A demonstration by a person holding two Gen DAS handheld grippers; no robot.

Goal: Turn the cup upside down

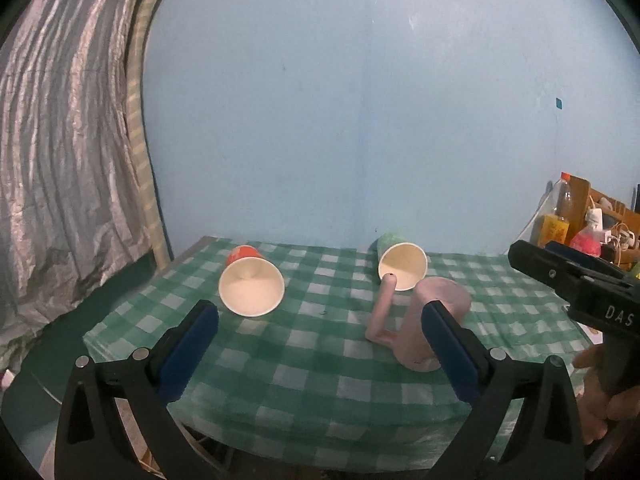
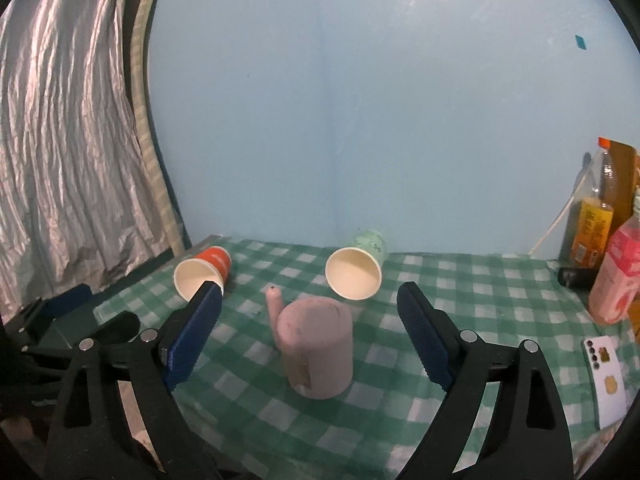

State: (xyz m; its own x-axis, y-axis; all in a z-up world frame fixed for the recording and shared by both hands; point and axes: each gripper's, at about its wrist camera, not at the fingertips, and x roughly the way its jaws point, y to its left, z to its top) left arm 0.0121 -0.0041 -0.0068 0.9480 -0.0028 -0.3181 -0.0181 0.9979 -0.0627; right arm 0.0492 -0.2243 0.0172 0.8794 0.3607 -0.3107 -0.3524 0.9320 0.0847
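While both grippers hang spread and empty above the near edge of the table, nothing is yet gripped. Seen from its own camera, the right gripper (image 2: 310, 316) has its blue pads (image 2: 424, 340) wide apart, and the pink mug (image 2: 320, 348) sits between and a little beyond them, touched by neither. That mug appears to stand mouth-down on the green checked tablecloth (image 2: 480, 280), its closed end up and its handle (image 2: 276, 312) pointing away and to the left. The left gripper (image 1: 320, 344) is likewise open, its right pad (image 1: 448, 352) overlapping the mug (image 1: 436, 320) in view; whether they touch I cannot tell.

Farther back two paper cups lie on their sides with mouths toward the cameras: an orange paper cup (image 2: 202, 274) at the left and a green paper cup (image 2: 356, 268) just behind the mug. Bottles (image 2: 596, 220) crowd the right edge, and a phone (image 2: 606, 376) lies near the front right corner.

My reading is that this is the approach step: one cup looks already inverted, two are not. Next, a gripper must pass the mug, close gently across a paper cup's wall without crushing it, lift, and rotate the mouth downward. The green one sits tight to the mug's handle, so clearance there is the worry
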